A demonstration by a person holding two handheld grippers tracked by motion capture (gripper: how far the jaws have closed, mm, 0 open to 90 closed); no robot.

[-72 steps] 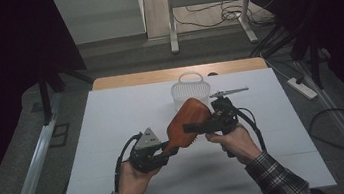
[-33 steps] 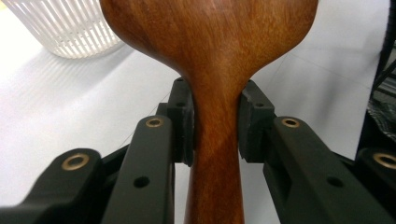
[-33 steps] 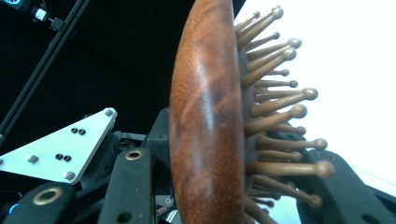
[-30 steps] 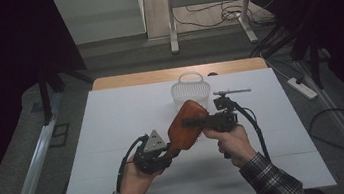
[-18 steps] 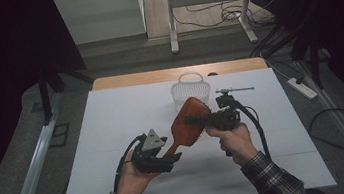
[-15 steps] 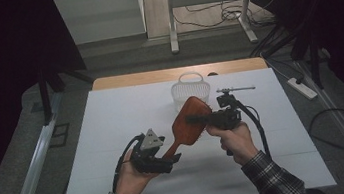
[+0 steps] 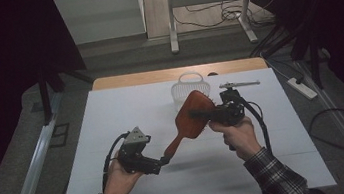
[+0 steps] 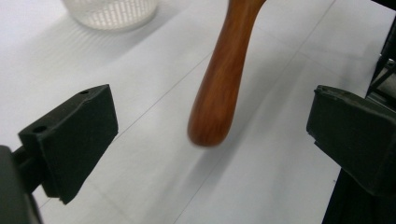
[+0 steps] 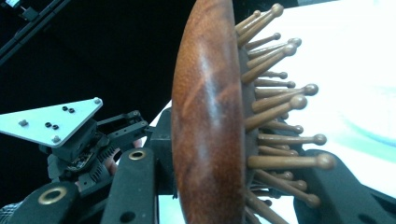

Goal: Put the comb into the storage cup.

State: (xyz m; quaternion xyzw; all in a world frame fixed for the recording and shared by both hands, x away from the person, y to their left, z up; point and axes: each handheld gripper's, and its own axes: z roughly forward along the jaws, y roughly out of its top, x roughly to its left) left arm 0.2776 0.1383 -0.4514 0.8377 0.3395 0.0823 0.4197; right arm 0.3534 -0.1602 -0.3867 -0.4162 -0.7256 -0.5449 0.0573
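White tabletop [image 7: 114, 135], dim room behind. Left gripper [image 8: 210, 140]: jaws just opened wide, pulled back off the handle; earlier clamped on it. Hairbrush [image 7: 194, 119] now carried by right gripper [image 7: 215, 114] alone, clamped across the head, bristles and wooden back between the jaws. Handle end [image 8: 212, 126] free in the air between the open left jaws, touching neither. Handover judged complete. Basket [image 7: 190, 88] beyond, near the table's far edge.
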